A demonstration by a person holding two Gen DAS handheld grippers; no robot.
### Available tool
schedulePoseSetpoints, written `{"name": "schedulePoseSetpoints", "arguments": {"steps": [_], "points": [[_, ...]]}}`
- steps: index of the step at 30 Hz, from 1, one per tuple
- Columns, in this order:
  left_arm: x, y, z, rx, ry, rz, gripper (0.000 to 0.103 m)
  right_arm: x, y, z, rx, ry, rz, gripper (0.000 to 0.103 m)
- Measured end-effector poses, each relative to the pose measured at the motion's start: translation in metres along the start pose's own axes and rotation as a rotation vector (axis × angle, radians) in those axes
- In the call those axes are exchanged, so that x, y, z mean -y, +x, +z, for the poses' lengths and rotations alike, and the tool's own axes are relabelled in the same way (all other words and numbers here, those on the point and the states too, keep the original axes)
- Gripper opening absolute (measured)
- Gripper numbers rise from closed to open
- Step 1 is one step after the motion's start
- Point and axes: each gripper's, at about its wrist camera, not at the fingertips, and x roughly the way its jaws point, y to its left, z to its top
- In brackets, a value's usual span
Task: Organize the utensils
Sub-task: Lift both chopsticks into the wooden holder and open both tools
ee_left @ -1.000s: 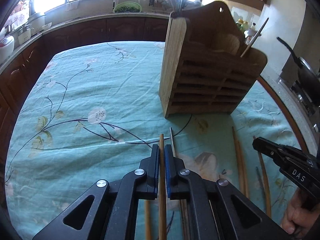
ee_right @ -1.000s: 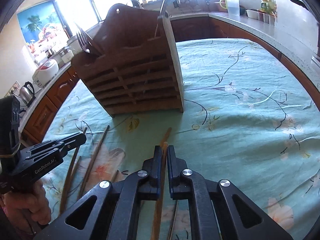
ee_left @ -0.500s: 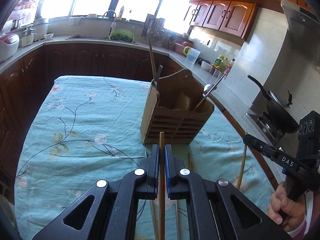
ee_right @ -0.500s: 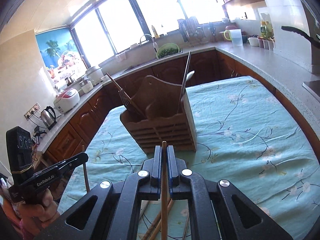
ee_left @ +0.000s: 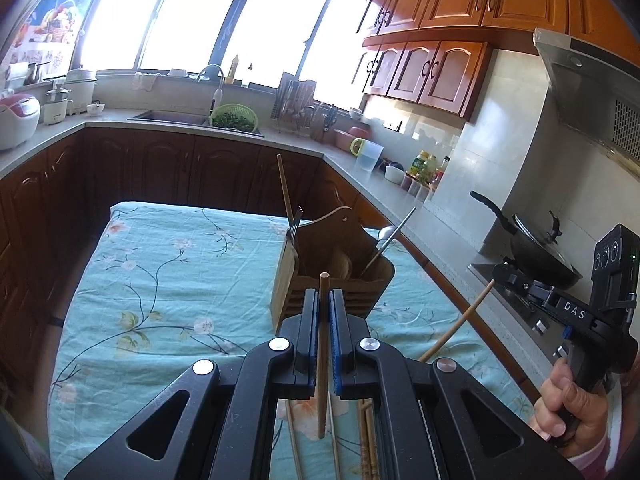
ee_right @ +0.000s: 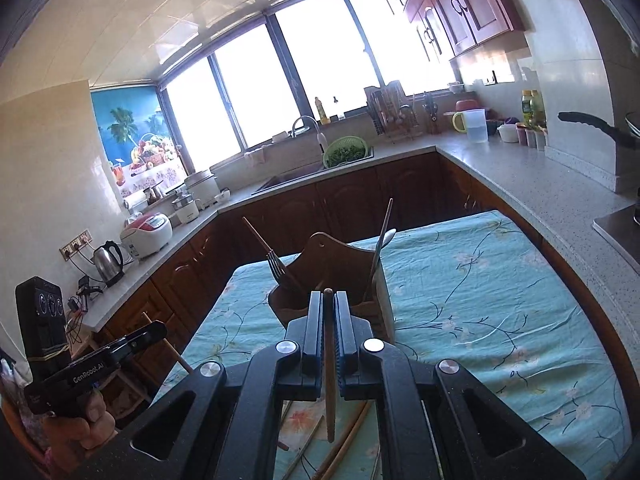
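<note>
Left gripper: the left gripper point(ee_left: 324, 300) is pinching one wooden chopstick point(ee_left: 322, 356) between its fingers; the stick is standing nearly upright, its top end just above the fingertips, its lower end hanging free over the desk.
Loose chopsticks: more sticks point(ee_left: 368, 440) are lying on the flowered cloth of the desk point(ee_left: 160, 280), near, below both grippers.
Wooden holder: the utensil holder point(ee_left: 336, 264) is standing on the desk, straight ahead of the left gripper and farther away; a fork point(ee_left: 296, 228), a long stick and a spoon point(ee_left: 386, 234) are already standing in it.
Right gripper: the right gripper point(ee_right: 329, 304) is also pinching a single chopstick point(ee_right: 329, 368), held nearly upright, with the holder point(ee_right: 332, 268) directly beyond it.
Key relation: the open top of the holder is lying ahead of and below both held sticks. Both hands seem about equally near it, I think.
Next move, my judgement: each stick probably needs carrying forward over a compartment, staying upright, then lowering.
</note>
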Motion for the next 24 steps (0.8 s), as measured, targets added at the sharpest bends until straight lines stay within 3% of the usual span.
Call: {"name": "schedulePoseSetpoints", "arguments": {"steps": [12, 17, 24], "points": [[0.0, 0.009, 0.013, 0.039, 0.0, 0.003, 0.003, 0.002, 0.001, 0.012, 0.025, -0.003, -0.005, 0.005], [0.002, 0.01, 0.028, 0.099, 0.006, 0.007, 0.003, 0.004, 0.0, 0.027, 0.062, -0.004, -0.007, 0.005], [0.008, 0.018, 0.063, 0.21, 0.024, 0.007, 0.003, 0.004, 0.0, 0.075, 0.173, -0.016, -0.015, 0.005]]}}
